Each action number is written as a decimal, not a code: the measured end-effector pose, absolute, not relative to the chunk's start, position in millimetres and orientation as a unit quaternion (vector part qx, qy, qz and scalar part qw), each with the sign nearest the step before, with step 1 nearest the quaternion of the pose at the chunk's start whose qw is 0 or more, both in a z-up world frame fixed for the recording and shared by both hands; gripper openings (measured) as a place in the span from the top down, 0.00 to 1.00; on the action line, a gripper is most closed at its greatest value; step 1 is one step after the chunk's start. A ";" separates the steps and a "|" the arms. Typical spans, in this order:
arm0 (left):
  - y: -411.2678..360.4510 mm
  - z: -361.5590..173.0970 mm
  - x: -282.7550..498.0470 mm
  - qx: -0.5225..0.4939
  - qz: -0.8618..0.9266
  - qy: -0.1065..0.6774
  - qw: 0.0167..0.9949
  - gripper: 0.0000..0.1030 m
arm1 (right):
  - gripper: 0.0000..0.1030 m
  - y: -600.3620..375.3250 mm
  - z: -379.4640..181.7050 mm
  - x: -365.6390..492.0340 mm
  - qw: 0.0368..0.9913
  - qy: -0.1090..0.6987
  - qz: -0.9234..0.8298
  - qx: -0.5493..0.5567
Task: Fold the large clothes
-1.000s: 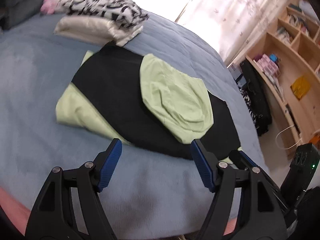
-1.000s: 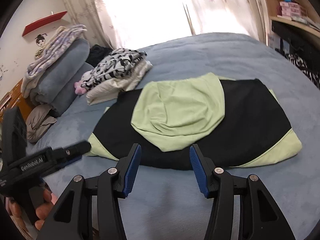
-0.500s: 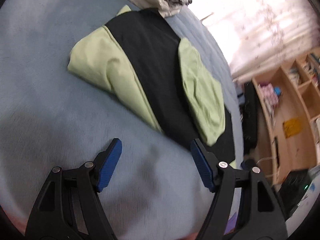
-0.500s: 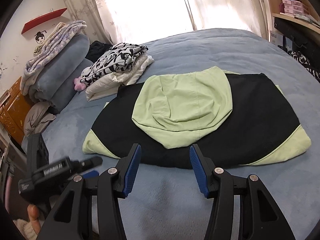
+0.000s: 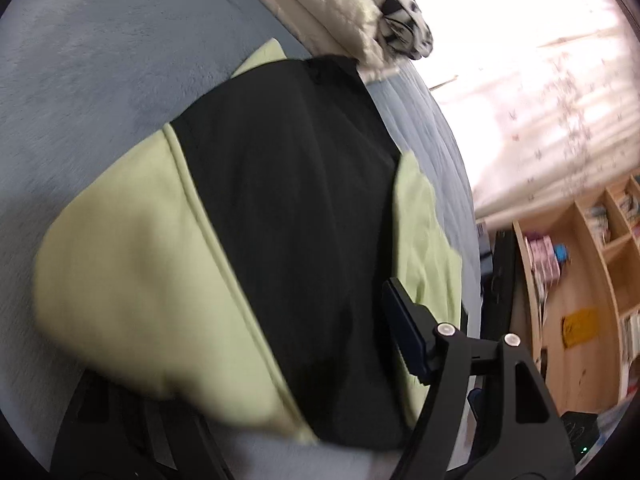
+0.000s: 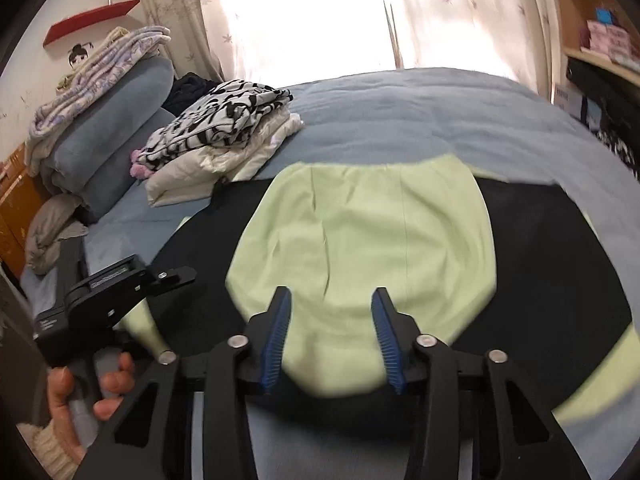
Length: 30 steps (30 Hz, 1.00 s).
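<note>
Hoodie [image 5: 288, 216], black with pale green sleeves and hood, lies folded flat on the blue bed [image 5: 80, 64] and fills the left wrist view. The left tongs [image 5: 256, 364] point steeply down at its near end: one blue-padded finger stands over the black cloth at 4 o'clock, while the other is hidden under the green sleeve at 7 o'clock. The jaws stand wide and the pads press on nothing. Bare bed surface lies open toward 10 o'clock; a cream and zebra-print pile [image 5: 360, 4] sits just past the garment's far edge at 12 o'clock. The fabric looks soft and matte, the bed cover fleecy.

From the right wrist view, the right tongs [image 6: 330, 340] tilt down over the rounded green hood [image 6: 360, 256], jaws closing with the hood's near edge between them, not yet pinched. The person's left hand [image 6: 76, 400] grips the other tool at 8 o'clock. Open bed spreads toward 1 o'clock; the stacked pile [image 6: 216, 132] sits at 10 o'clock.
</note>
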<state>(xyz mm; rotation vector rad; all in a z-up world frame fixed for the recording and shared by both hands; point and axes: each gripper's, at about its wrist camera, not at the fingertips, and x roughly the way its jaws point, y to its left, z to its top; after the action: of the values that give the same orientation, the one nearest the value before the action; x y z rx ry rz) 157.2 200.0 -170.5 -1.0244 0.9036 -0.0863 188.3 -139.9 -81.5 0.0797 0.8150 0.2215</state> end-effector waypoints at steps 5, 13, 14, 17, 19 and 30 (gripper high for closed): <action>205.2 -176.6 173.6 -0.476 -0.016 0.404 0.781 0.84 | 0.75 -127.3 -112.3 245.4 0.902 0.422 0.091 0.024; 141.0 -75.0 142.7 -0.234 -0.042 0.281 0.930 0.95 | 0.76 -125.2 -155.8 259.7 0.878 0.463 0.113 0.030; 124.1 -57.7 138.9 -0.197 -0.059 0.260 0.943 0.95 | 0.76 -126.7 -156.8 261.0 0.877 0.464 0.118 0.038; 79.6 -27.5 133.5 -0.116 -0.095 0.221 0.964 0.95 | 0.75 -136.0 -159.1 266.7 0.871 0.468 0.132 0.077; 56.8 -16.2 133.9 -0.086 -0.114 0.208 0.968 0.95 | 0.75 -136.6 -158.2 261.0 0.868 0.469 0.137 0.095; -75.8 15.0 139.9 0.010 -0.213 0.217 0.952 0.95 | 0.75 -225.0 -128.6 223.2 0.846 0.468 0.139 0.216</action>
<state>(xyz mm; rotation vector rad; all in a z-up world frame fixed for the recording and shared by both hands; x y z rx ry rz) 139.9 -75.8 15.0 0.0194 0.4419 -0.4329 223.2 -225.0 -128.6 0.4564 0.9874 0.2924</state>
